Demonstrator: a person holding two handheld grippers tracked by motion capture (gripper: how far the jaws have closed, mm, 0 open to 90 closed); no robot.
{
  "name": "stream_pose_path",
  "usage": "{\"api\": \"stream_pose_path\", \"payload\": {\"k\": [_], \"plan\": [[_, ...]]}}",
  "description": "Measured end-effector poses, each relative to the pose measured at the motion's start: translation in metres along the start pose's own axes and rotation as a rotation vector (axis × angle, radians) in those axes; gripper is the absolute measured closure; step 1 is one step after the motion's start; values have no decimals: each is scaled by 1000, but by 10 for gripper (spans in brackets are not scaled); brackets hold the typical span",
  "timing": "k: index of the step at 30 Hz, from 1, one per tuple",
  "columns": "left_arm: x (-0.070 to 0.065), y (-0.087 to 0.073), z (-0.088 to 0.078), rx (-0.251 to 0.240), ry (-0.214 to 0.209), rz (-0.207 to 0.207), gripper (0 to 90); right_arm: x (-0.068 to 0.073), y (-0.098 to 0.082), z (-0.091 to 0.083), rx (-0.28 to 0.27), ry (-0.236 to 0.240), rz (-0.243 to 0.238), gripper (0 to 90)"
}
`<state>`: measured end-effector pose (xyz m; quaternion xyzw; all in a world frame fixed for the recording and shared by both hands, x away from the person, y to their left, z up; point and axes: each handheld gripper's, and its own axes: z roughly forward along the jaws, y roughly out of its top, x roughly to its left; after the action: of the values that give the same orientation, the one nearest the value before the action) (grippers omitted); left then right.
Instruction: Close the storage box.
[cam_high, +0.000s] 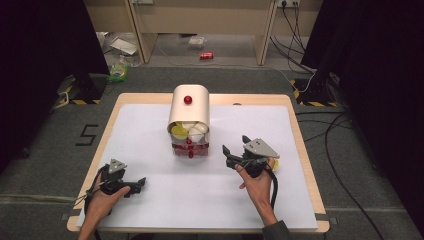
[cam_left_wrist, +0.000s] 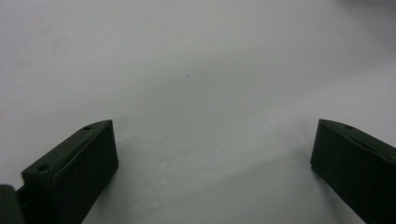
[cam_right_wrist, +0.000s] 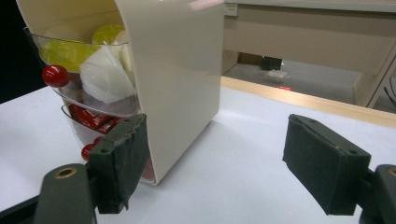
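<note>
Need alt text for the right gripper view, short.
The right gripper, jaws open and empty, faces a cream cabinet on the white table. Its clear drawers with red knobs hold yellow, white and red packets.

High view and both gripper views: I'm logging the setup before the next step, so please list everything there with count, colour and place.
Drawer cabinet: one, cream, arched top with a red knob, middle of the table toward the far edge.
Drawers: two, clear plastic with red knobs, both pulled open at the cabinet's front.
Packets: several, white and yellow-green in the upper drawer, red in the lower one.
Table: one, white top with a wooden rim.
Can: one, red, lying on the floor beyond the table.
Left gripper: one, black, near left on the table, jaws open.
Right gripper: one, black, right of the cabinet, jaws open.
</note>
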<state>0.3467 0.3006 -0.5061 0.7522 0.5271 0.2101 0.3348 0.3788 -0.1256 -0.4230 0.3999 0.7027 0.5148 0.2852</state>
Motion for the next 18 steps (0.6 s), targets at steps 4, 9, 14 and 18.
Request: {"api": "stream_pose_path", "payload": {"k": [4,9,14,18], "plan": [[0,0,0,0,1,0,0,-6,-3,-6,-2,-14,5,230],[0,0,0,-1,0,-1,0,-11,-7,-12,2,-29,13,230],[0,0,0,0,0,-1,0,-15,-10,-17,5,-37,18,230],[0,0,0,0,0,0,0,-16,-14,-21,15,-41,23,230]]}}
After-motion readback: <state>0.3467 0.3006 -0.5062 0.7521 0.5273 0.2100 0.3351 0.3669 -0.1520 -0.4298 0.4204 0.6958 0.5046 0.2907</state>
